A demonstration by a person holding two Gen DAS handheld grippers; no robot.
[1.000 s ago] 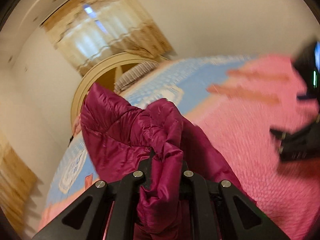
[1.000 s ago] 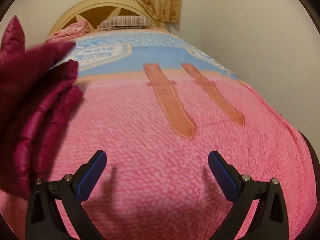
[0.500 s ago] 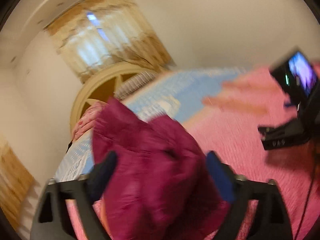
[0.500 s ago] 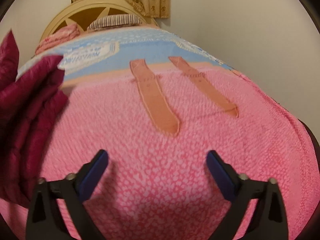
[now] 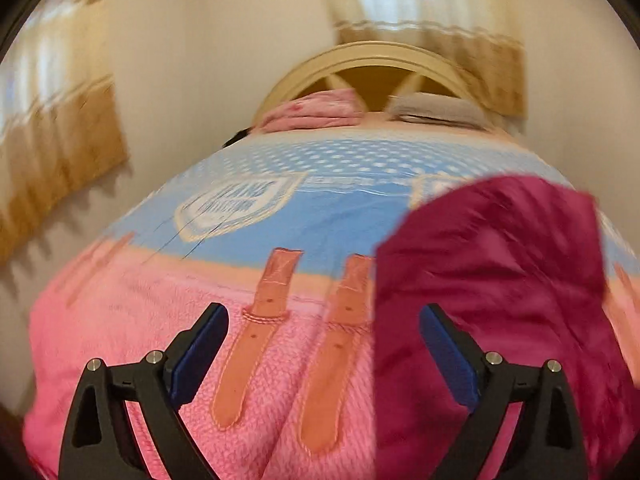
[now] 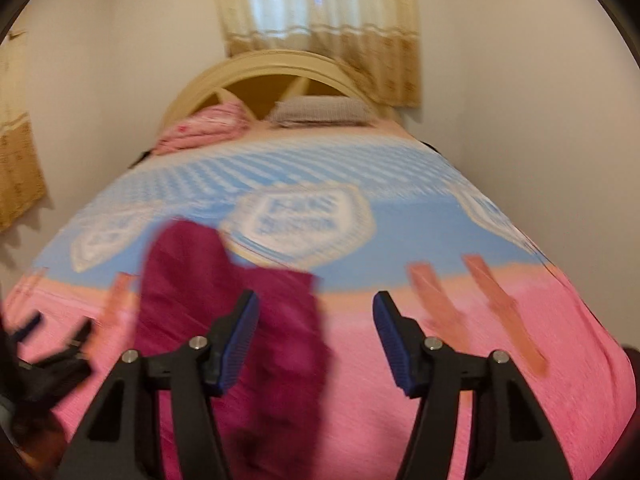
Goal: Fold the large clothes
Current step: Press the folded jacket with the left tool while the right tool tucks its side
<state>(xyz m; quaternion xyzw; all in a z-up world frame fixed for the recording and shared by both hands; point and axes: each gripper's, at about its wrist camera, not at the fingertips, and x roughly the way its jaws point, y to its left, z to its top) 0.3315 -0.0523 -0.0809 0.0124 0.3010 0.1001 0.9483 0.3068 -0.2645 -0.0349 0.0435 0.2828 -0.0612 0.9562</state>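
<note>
I had just let the maroon jacket (image 5: pixel 492 280) go; my left gripper (image 5: pixel 324 344) stood wide and empty; my right gripper (image 6: pixel 316 336), narrowing, held nothing; the jacket probably lay bunched, though blurred.

Both tongs are hanging over the bed (image 5: pixel 120 320), tilted downward. The left tongs (image 5: pixel 324 338) are gaping wide, gripping nothing. The right tongs (image 6: pixel 316 330) have just been closing, with nothing between the pads.

Prob. home bedroom, bed (image 5: pixel 120 320), pillow (image 6: pixel 320 110), curtains (image 6: pixel 320 20)
</note>
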